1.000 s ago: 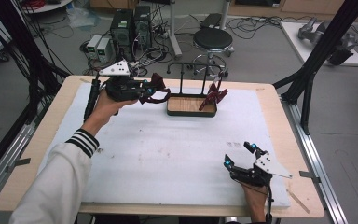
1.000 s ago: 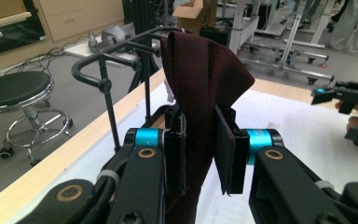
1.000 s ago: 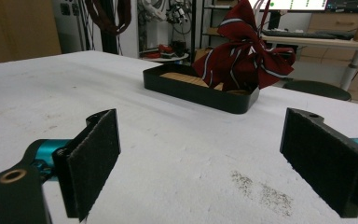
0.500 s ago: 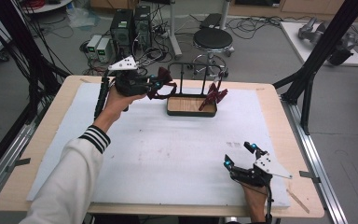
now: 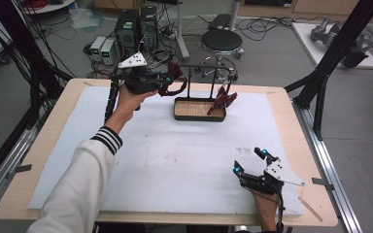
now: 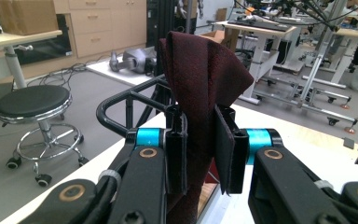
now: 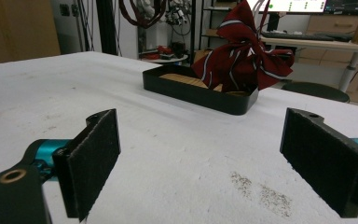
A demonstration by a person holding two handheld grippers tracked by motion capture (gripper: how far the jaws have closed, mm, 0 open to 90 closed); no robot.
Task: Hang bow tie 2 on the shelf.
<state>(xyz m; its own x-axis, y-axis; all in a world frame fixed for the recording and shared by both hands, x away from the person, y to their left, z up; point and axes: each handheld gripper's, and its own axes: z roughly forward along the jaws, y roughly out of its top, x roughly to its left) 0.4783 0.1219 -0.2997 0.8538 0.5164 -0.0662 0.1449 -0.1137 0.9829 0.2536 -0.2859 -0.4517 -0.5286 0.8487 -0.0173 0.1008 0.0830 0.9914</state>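
Tie (image 6: 200,88): dark red cloth, clenched in my left jaws (image 6: 200,154), held up off the worktop (image 5: 175,160) just left of the rack (image 5: 201,82).
Long axis: runs upright between the pads, folded end standing above them, rest hanging below.
Rack rail: black bar (image 6: 121,100) just behind and left of the tie; I judge the next move is a short carry across onto it.
Tray (image 5: 199,109): under the rack, a striped tie (image 7: 242,51) already draped at its right end.
Right jaws (image 7: 200,163): released, wide apart, resting low at the near edge, well away.
Nearer hand: left.
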